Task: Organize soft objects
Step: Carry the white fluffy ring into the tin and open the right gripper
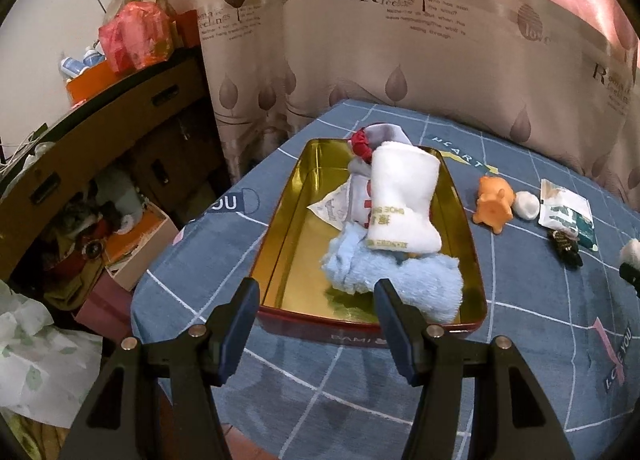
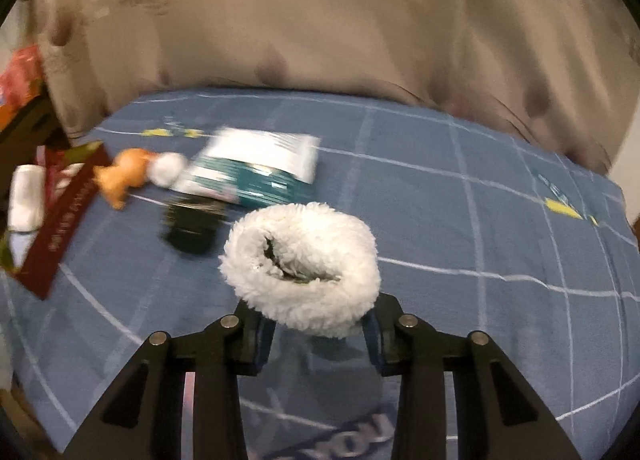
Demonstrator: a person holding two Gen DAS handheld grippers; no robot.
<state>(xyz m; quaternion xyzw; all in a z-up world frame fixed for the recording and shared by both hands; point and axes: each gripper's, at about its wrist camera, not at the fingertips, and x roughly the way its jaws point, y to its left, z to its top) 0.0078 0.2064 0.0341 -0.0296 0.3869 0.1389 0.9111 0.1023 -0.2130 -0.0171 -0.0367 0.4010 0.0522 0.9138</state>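
A white fleece ring (image 2: 302, 272) is pinched between the fingers of the right gripper (image 2: 318, 326), above the blue cloth (image 2: 460, 219). The left gripper (image 1: 316, 300) is held with its jaws apart and nothing between them, at the near end of the gold tin (image 1: 280, 252), in which a blue towel (image 1: 404, 284), a white roll (image 1: 404, 203) and a grey sock (image 1: 360, 195) are piled. Beside the tin, an orange toy (image 1: 493, 205), a white ball (image 1: 526, 205), a packet (image 1: 566, 211) and a dark item (image 1: 566, 248) are laid out on the cloth.
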